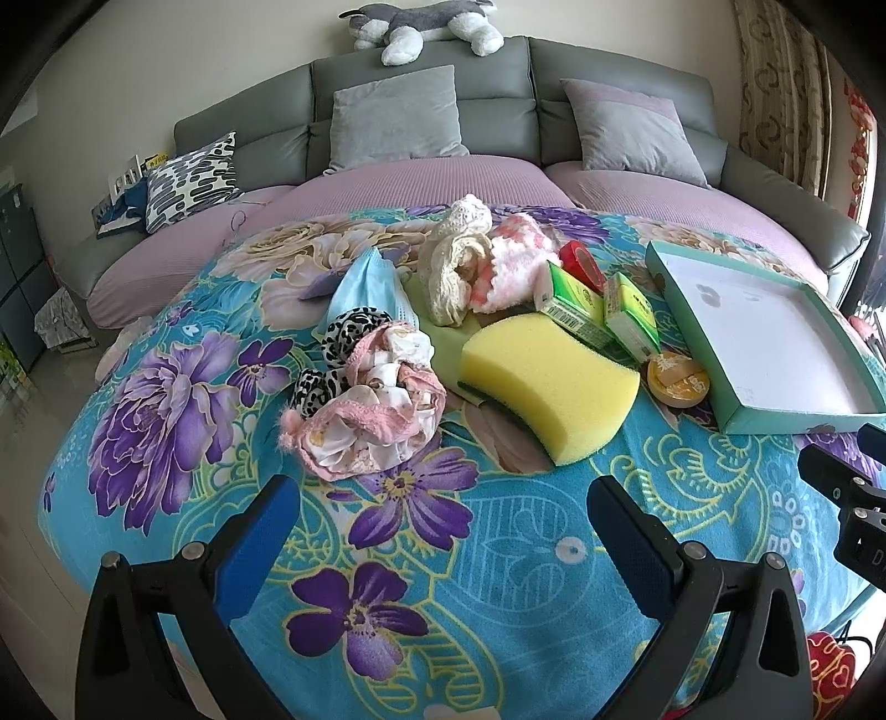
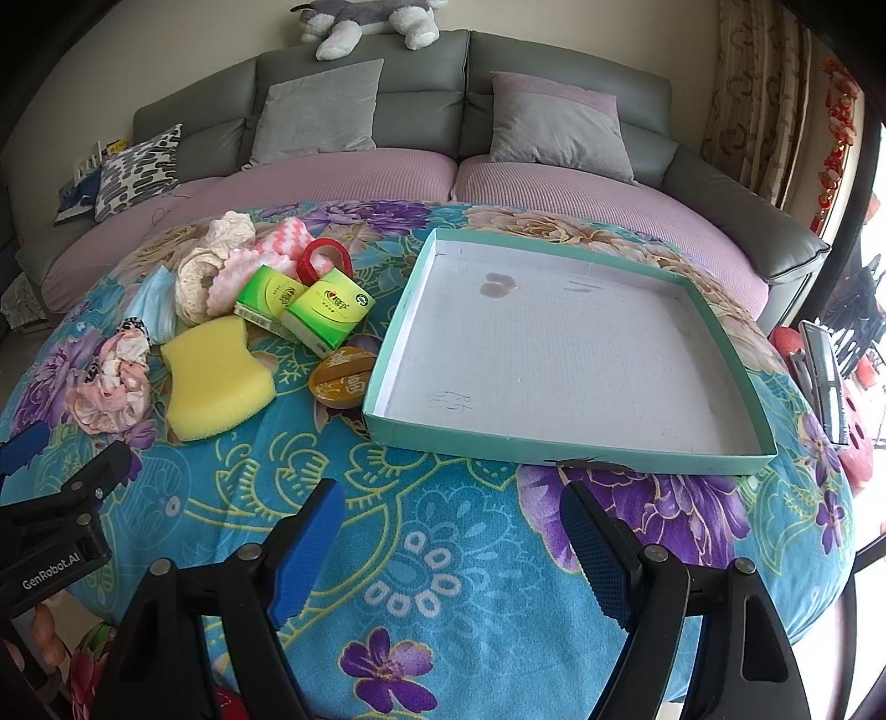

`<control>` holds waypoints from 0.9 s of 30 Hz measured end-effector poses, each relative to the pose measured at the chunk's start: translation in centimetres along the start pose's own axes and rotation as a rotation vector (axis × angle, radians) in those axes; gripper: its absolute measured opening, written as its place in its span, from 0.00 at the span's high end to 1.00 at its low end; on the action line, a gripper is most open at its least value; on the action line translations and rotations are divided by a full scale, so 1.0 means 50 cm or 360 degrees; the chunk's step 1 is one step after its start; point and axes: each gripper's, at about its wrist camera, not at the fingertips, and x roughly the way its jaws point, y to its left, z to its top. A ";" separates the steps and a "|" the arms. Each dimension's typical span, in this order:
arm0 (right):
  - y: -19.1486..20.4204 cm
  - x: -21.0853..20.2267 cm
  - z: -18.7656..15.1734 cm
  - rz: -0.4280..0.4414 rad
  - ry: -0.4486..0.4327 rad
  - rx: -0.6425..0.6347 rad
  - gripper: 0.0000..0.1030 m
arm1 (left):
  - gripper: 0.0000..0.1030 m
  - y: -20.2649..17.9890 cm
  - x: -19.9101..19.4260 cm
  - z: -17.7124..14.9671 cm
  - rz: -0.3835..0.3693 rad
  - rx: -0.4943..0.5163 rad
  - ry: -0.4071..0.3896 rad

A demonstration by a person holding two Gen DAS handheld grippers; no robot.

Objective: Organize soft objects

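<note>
A pile of items lies on a floral blue blanket [image 1: 498,554]. A yellow sponge [image 1: 545,382] [image 2: 213,379] sits in front. Pink scrunchies [image 1: 376,410] [image 2: 113,396], a leopard scrunchie [image 1: 349,332], a blue face mask [image 1: 368,288] [image 2: 152,307], a cream crochet piece [image 1: 454,271] [image 2: 207,271] and a pink-white cloth [image 1: 509,260] [image 2: 260,260] lie around it. An empty teal-rimmed white tray [image 1: 758,327] [image 2: 565,343] sits to the right. My left gripper [image 1: 443,526] is open, short of the scrunchies and sponge. My right gripper [image 2: 451,531] is open before the tray's near rim.
Two green tissue packs [image 1: 598,310] [image 2: 302,307], a red tape roll [image 1: 581,263] [image 2: 324,260] and a round gold tin [image 1: 678,379] [image 2: 340,382] lie between the pile and the tray. A grey sofa [image 1: 498,83] with cushions and a plush dog [image 1: 426,25] stands behind.
</note>
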 end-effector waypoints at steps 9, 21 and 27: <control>0.000 0.000 0.000 -0.0003 0.0001 0.0001 0.20 | 0.00 0.005 0.004 -0.003 0.0003 -0.0017 0.0009; 0.000 0.000 0.000 -0.0002 0.0004 -0.0001 0.20 | 0.00 0.002 0.002 -0.004 -0.0002 -0.0006 -0.0001; 0.000 0.000 0.000 -0.0002 0.0005 -0.0001 0.20 | 0.00 -0.001 0.002 -0.003 -0.0003 0.0006 -0.0002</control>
